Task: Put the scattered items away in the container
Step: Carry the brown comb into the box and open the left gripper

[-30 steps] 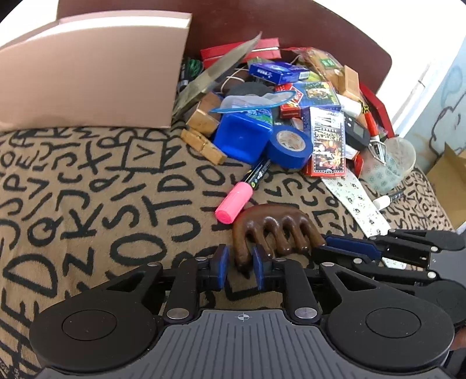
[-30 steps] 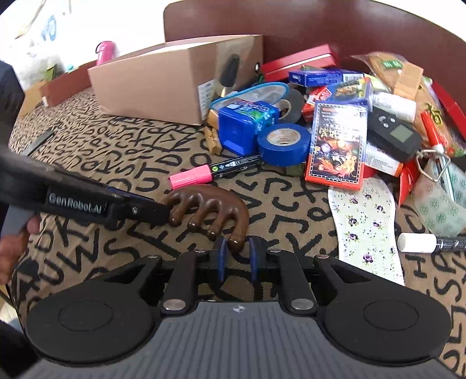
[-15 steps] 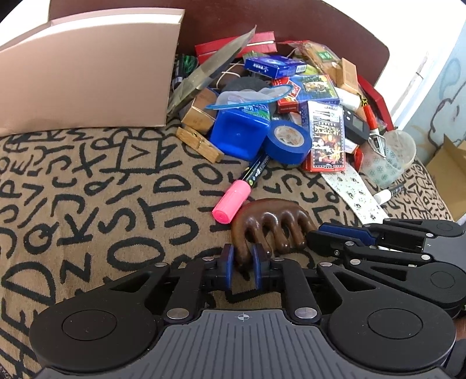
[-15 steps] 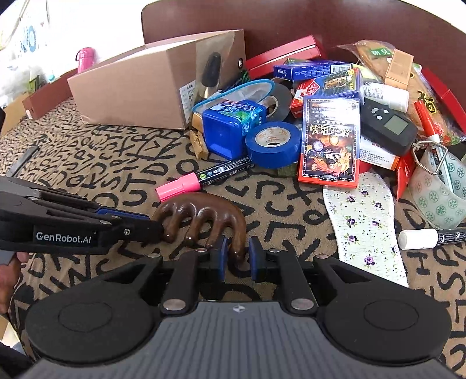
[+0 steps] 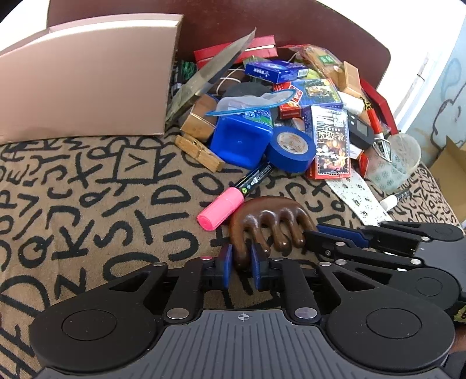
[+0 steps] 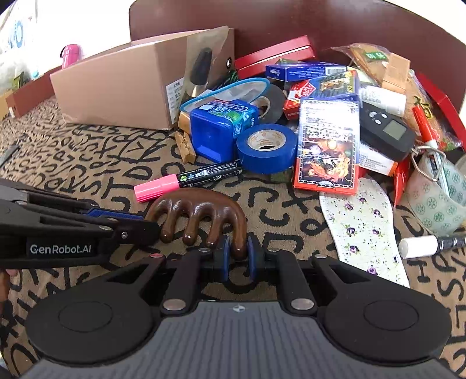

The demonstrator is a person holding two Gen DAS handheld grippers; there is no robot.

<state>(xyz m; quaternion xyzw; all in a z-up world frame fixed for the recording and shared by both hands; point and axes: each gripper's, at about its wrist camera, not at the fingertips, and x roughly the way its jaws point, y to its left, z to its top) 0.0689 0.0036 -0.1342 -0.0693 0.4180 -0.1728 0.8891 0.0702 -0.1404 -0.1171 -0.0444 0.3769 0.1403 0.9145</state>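
Observation:
A brown wooden claw-shaped comb is held just above the lettered cloth, also in the right wrist view. My left gripper is shut on its leftmost tooth. My right gripper is shut on its rightmost tooth. Each gripper shows from the side in the other's view, the right one and the left one. The cardboard box stands at the back left, also in the right wrist view. A pink-capped marker lies beside the comb.
A pile lies at the back right: blue tub, blue tape roll, card boxes, black timer, floral insole, patterned tape, white-capped pen, wooden clothespin. A dark red backboard stands behind.
Both grippers, holding the comb between them, have shifted slightly; the comb stays close over the cloth near the pink marker.

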